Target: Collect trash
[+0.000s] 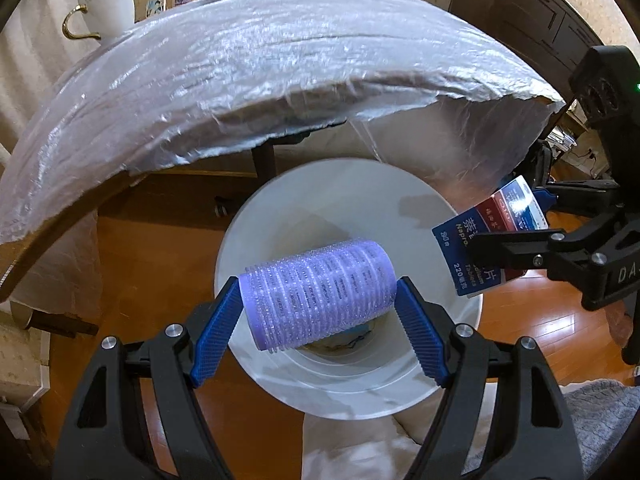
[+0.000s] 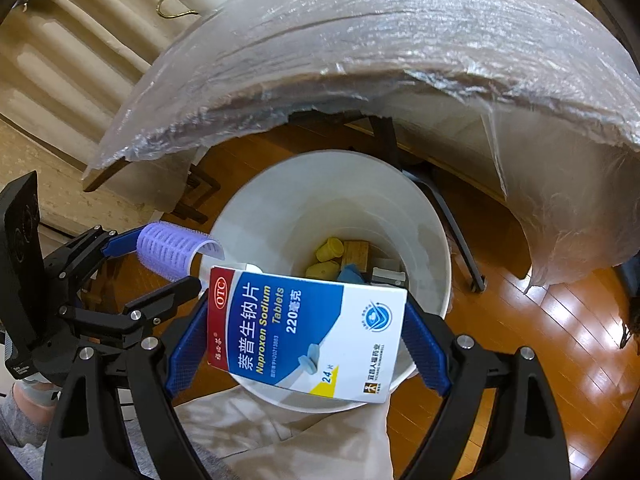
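Left wrist view has the left gripper (image 1: pixel 318 300) clamped end to end on a purple hair roller (image 1: pixel 318 294), hanging right over the mouth of the white bin (image 1: pixel 256 216) that sits just ahead of and below the fingers. Off to its right, the right gripper (image 1: pixel 490 246) pinches a blue and white tablet box (image 1: pixel 486 236), and in the right wrist view that box (image 2: pixel 308 332) is squeezed by its short ends between the blue pads (image 2: pixel 424 352), tilted, hovering over the bin's near rim (image 2: pixel 432 216). So both tools are full, neither one open. Looks like the drop step to me: yellow caps (image 2: pixel 330 250), a little wooden block (image 2: pixel 356 252) and other bits already lie at the bottom. If I were doing it, I'd push the box a bit further forward first, since its near corner seems to overhang the rim, then spread the jaws evenly so it falls flat. The roller looks well centered already; just open wide, because the bristles might snag on the ribbed pads. The plastic-wrapped table (image 1: pixel 240 80) arches ahead of both tools, well apart from them.
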`<state>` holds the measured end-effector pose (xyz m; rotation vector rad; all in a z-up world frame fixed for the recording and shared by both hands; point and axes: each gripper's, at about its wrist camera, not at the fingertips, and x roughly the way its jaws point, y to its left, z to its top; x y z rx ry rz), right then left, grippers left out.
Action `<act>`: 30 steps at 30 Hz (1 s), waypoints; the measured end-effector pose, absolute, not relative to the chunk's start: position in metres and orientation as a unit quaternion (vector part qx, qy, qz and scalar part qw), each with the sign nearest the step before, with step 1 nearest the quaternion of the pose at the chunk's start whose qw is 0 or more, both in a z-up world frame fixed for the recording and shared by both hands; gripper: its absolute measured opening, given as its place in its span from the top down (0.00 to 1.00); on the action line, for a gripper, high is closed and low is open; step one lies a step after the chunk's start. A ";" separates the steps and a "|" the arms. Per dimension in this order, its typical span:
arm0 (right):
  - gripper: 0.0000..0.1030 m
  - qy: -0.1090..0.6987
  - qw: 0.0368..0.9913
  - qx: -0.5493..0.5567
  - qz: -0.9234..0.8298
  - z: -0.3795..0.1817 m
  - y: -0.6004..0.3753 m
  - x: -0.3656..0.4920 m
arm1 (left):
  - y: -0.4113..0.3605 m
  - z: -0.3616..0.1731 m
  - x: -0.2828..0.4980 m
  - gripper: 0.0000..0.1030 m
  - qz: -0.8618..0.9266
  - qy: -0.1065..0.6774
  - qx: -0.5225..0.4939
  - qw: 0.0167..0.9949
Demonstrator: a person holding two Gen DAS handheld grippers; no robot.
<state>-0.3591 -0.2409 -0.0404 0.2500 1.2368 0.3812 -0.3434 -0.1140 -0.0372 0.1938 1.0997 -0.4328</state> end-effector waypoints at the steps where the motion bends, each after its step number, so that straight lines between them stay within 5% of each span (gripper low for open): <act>1: 0.17 0.574 0.791 0.115 0.175 -0.041 -0.240 -0.359 | -0.115 -0.039 -0.342 0.24 -0.203 0.519 0.091 0.826; 15: 0.16 0.574 0.794 0.122 0.156 -0.066 -0.247 -0.352 | -0.121 -0.057 -0.336 0.24 -0.205 0.528 0.098 0.818; 16: 0.15 0.572 0.796 0.123 0.156 -0.067 -0.247 -0.352 | -0.120 -0.058 -0.335 0.21 -0.218 0.530 0.088 0.815; 17: 0.14 0.570 0.797 0.122 0.157 -0.067 -0.247 -0.353 | -0.119 -0.059 -0.336 0.03 -0.228 0.532 0.081 0.811; 23: 0.10 0.569 0.798 0.124 0.153 -0.068 -0.252 -0.353 | -0.120 -0.055 -0.342 0.01 -0.205 0.515 0.103 0.826; 30: 0.10 0.489 0.851 0.101 0.163 0.013 -0.265 -0.371 | -0.105 0.011 -0.356 0.01 -0.204 0.464 0.079 0.858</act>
